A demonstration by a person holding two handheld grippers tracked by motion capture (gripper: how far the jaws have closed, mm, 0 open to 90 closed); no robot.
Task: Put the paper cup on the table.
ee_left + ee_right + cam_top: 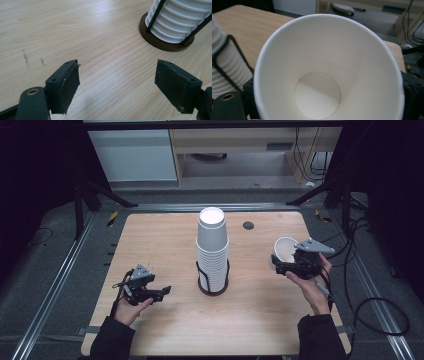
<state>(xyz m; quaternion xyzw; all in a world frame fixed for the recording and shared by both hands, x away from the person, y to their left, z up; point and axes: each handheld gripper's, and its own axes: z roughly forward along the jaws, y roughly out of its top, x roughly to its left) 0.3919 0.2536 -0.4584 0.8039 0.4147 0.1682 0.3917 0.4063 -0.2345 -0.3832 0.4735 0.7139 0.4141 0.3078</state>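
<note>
Right gripper view looks straight into a white paper cup (322,75): smooth, plain inside, a thin rolled rim and a round flat bottom, its mouth turned toward the camera. The right gripper (295,265) pinches this cup by its sides, holding it tilted above the right part of the wooden table (165,245), well apart from the tall stack of ribbed white cups (212,252) standing upside down in a black wire holder (213,287) at the table's middle. The left gripper (162,292) hovers left of the stack, its jaws spread around nothing.
</note>
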